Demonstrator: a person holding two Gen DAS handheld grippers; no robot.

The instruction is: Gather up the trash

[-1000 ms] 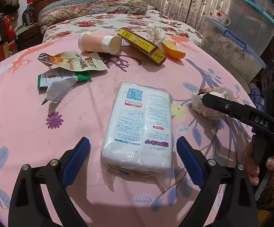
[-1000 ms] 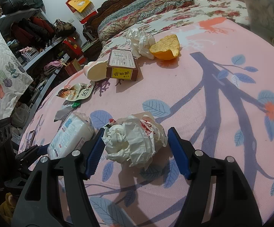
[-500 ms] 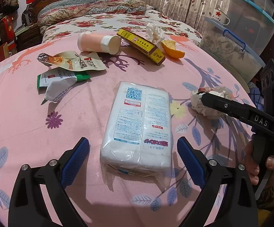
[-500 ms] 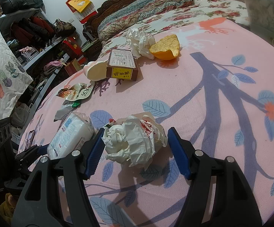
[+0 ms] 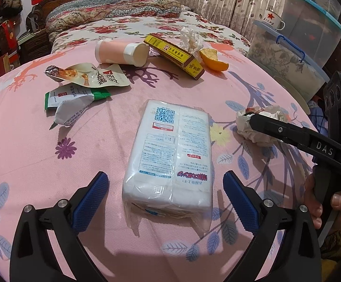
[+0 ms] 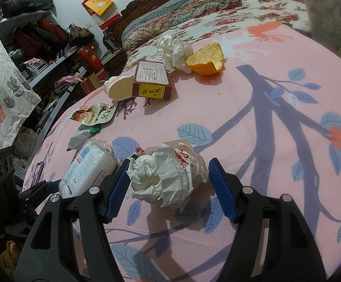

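Trash is all uncollected, it seems: on the pink blanket [image 5: 29,145] lie a tissue pack [image 5: 170,150], crumpled paper wad [image 6: 168,174], two snack wrappers [image 5: 88,77], a tipped cup [image 5: 121,52], a yellow box [image 5: 175,55], a tissue and orange peel [image 6: 205,62]. Left tongs [image 5: 165,199] stand released astride the pack's near end, pads clear. Right tongs [image 6: 169,188] bracket the wad, left pad seemingly brushing it, right pad apart, so not clenched. No bin shows; what carries the blanket is hidden.
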